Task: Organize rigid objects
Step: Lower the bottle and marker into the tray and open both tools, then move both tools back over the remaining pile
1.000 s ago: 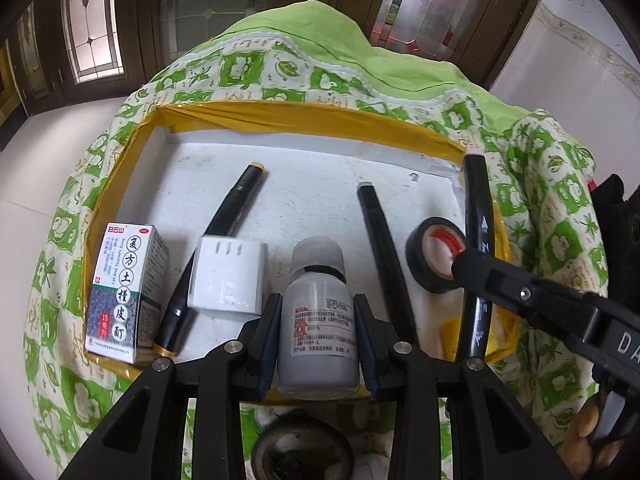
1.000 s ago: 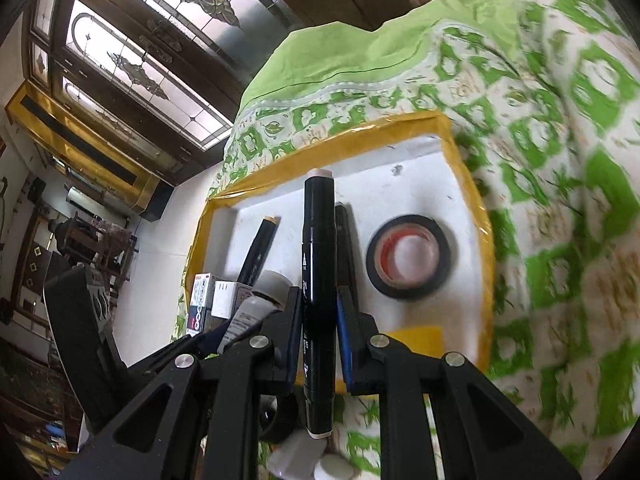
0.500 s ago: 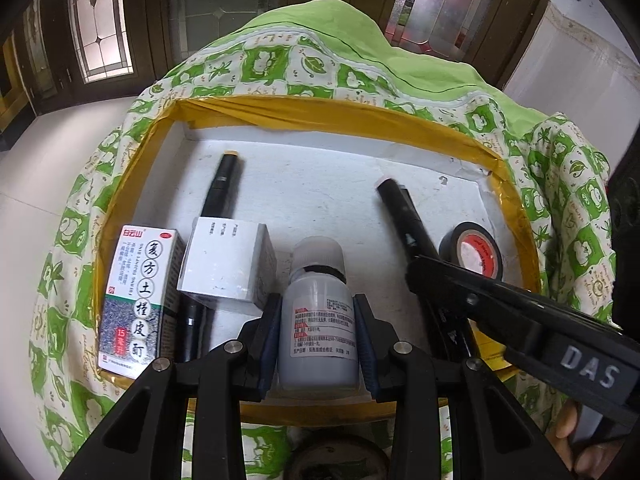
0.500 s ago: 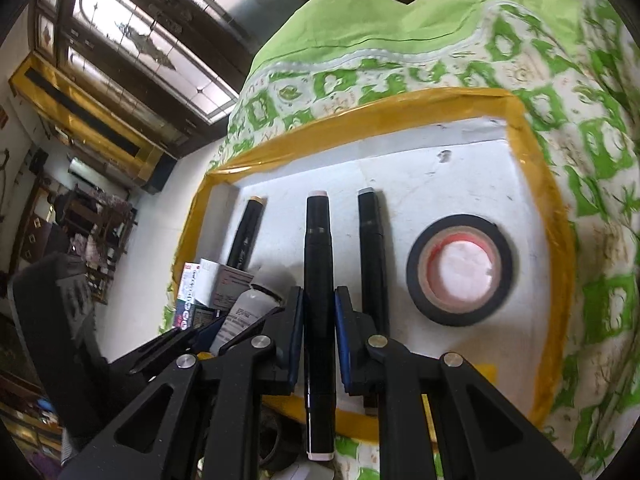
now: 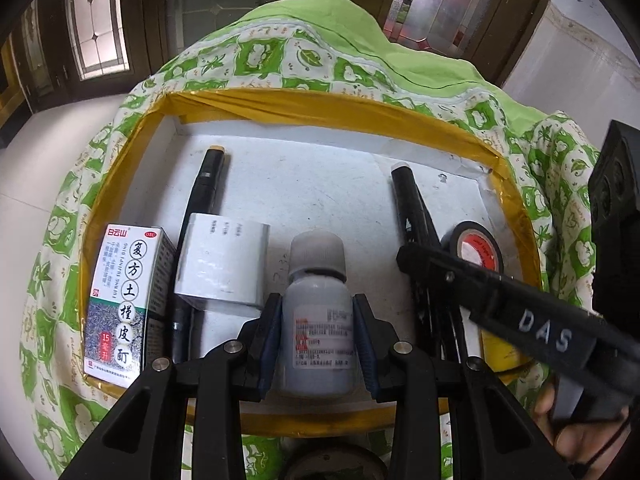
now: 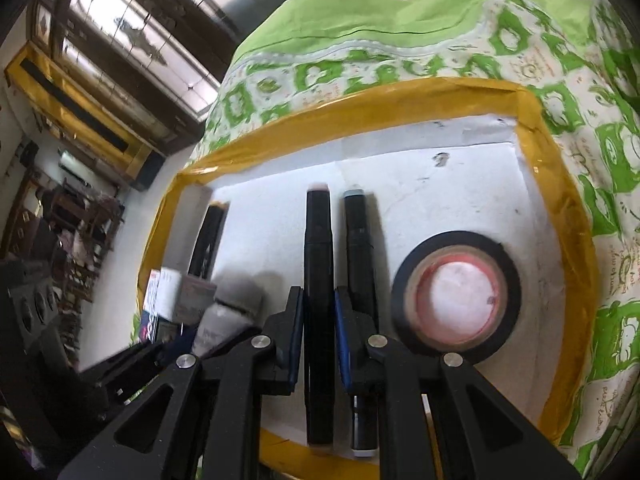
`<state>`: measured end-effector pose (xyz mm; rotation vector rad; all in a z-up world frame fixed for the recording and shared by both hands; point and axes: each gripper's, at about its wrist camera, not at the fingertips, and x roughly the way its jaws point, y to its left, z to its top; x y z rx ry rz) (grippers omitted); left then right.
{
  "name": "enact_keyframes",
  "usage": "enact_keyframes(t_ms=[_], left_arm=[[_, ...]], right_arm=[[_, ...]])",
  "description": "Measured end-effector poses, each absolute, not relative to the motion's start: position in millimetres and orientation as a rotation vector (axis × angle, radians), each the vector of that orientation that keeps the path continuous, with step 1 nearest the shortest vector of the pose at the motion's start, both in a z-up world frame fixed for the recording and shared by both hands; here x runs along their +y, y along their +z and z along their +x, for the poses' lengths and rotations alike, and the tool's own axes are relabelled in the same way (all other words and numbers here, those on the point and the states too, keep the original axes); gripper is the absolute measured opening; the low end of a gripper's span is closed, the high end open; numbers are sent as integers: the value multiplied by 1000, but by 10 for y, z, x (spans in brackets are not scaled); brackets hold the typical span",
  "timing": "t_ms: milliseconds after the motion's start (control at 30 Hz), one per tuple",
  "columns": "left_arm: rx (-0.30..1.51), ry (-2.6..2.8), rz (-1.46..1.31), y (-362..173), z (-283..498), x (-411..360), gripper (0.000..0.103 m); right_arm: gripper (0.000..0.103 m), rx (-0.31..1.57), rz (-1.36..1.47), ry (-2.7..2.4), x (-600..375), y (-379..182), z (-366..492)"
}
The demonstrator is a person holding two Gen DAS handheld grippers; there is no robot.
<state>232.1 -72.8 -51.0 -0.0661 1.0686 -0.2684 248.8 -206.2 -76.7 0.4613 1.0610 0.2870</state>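
Tape roll (image 6: pixel 456 292) beside gripped marker (image 6: pixel 319 280)

Soft daylight comes through the patterned glass windows (image 5: pixel 100 20) behind, leaving the white tray floor (image 5: pixel 320 184) evenly bright with faint shadows; both views bow strongly at the edges into dark corners; the right view smears at its lower left, where the grey bottle (image 6: pixel 228 312) blurs.
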Motion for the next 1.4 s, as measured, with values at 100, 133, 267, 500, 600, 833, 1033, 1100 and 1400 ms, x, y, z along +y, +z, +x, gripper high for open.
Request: enact_keyframes(t_ms=[100,133,267,500,600,833,1033,1100,1400], left_arm=[[1062,-277,-64,-465,2284,-736,37],[1058,-280,-64,-441,2268,-739,38],[1024,-294,-58,-293,2170,-728,57],[985,-300,-139,-96,1799,-503,68],[1014,-298,-199,-216,1574,-355,69],[1114,-236,-324,-601,1067,-66,69],[1049,-221,-318,-474,868,-68,70],[1054,-200,-343,-500,833,-18,70],[1041,-132,-462,-536,773,226,70]], right_arm=[[15,1060,479,286,-2104,-776,2485],[15,1060,488,285,-2118,-778,2473],[16,1037,512,283,-2180,-720,2387],[31,964,656,276,-2456,-481,2115],[46,935,703,270,-2572,-384,1934],[64,991,715,261,-2568,-409,1474],[64,1084,696,325,-2376,-509,1023],[64,1102,672,338,-2348,-540,899],[64,1180,606,368,-2240,-693,746]])
